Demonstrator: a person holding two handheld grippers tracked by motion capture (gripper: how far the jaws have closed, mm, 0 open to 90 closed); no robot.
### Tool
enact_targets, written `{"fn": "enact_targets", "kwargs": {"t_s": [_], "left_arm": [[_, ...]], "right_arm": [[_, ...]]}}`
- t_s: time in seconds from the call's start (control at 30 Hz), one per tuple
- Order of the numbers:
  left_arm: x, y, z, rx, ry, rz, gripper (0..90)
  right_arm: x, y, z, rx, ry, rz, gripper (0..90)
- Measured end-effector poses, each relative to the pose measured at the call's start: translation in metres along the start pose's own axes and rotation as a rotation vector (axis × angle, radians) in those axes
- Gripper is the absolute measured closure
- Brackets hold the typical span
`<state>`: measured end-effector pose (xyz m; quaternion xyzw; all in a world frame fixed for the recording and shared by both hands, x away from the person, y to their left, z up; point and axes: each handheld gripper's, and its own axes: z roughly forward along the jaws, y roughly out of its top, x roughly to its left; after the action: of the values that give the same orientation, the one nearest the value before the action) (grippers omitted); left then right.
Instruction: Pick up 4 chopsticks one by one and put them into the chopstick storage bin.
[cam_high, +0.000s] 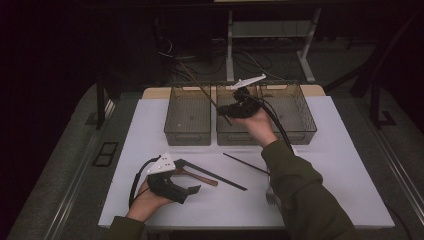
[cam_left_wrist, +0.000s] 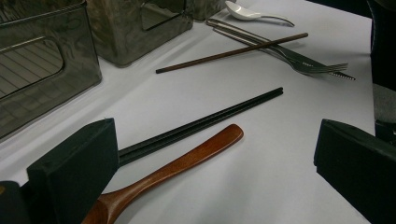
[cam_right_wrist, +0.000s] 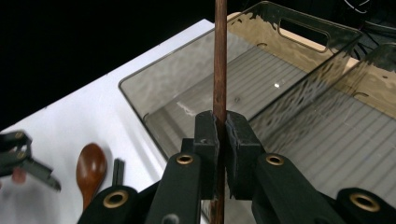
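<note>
Bins (cam_high: 188, 122) beneath clamped brown chopstick (cam_right_wrist: 219, 70); wooden spoon (cam_left_wrist: 187, 163), black chopsticks (cam_left_wrist: 205, 123) nearby.

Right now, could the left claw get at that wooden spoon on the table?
Probably yes. The left claw stands open with the wooden spoon lying just ahead, its handle between the jaws. The black chopsticks lie close beside it and might get nudged.

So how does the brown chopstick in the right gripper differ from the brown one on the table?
The held chopstick is clamped between the right gripper fingers, lifted over the grey bins; the loose chopstick lies flat on the white table. The held one sticks up at a slant, while the loose one rests partly across a fork. Both are thin, straight, dark brown sticks.
</note>
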<state>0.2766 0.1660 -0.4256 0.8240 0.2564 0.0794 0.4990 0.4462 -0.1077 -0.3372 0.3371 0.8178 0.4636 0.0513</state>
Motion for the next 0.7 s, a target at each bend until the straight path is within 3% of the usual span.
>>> {"fn": "enact_targets", "kwargs": {"t_s": [0.7], "left_arm": [[0.001,0.000,-0.002,-0.008,-0.002,-0.005,0.0]], "right_arm": [[0.016,0.020,0.064,0.027,-0.007,0.009,83.2]]}}
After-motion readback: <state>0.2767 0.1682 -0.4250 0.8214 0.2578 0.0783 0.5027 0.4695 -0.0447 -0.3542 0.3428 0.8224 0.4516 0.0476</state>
